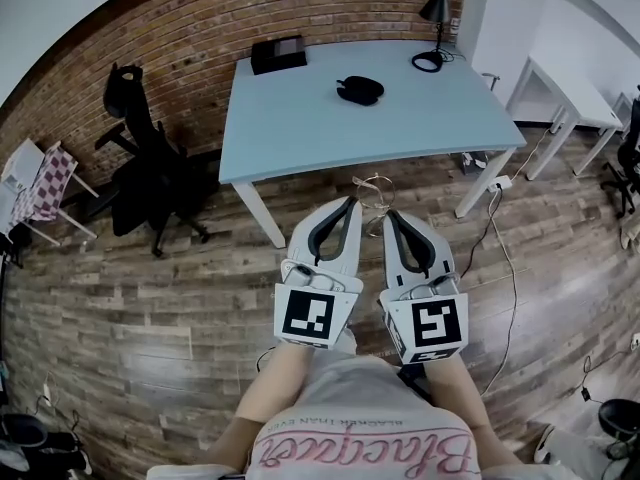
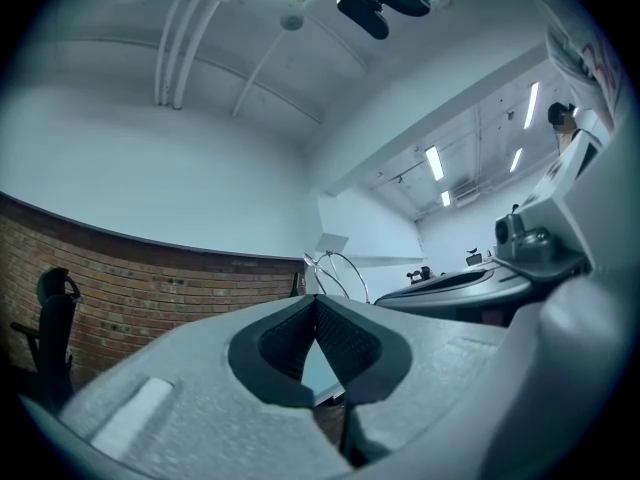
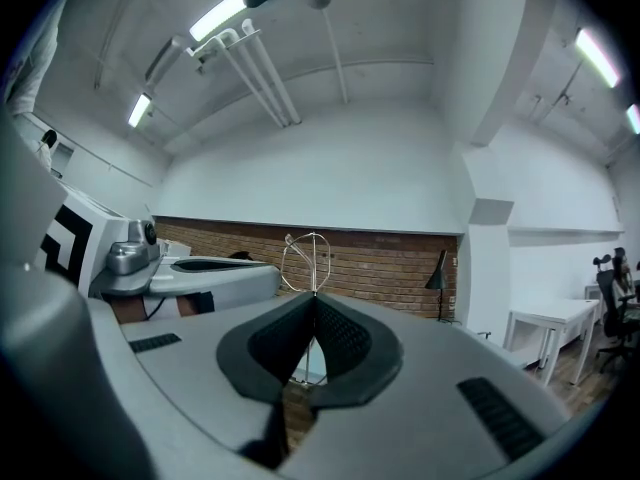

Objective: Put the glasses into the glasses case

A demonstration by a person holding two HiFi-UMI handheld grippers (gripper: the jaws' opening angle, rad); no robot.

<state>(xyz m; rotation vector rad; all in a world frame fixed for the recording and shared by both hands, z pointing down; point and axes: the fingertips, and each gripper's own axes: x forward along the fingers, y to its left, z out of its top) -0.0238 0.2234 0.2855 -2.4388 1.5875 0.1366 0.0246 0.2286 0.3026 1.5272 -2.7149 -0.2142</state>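
Thin wire-framed glasses [image 1: 372,190] hang in the air in front of the table, between the tips of my two grippers. My left gripper [image 1: 351,202] is shut, and the wire loops [image 2: 335,271] rise right at its tips. My right gripper [image 1: 388,215] is shut on the glasses too: the frame [image 3: 305,258] stands just past its tips and a thin arm runs down between the pads. The black glasses case [image 1: 360,90] lies on the far middle of the light blue table [image 1: 300,128], well beyond both grippers. Whether it is open is not clear.
A black box [image 1: 278,54] sits at the table's back left and a black desk lamp [image 1: 435,28] at its back right. A black office chair [image 1: 150,168] stands to the left on the wooden floor, and a white table [image 1: 570,93] stands to the right. Cables [image 1: 505,258] trail on the floor.
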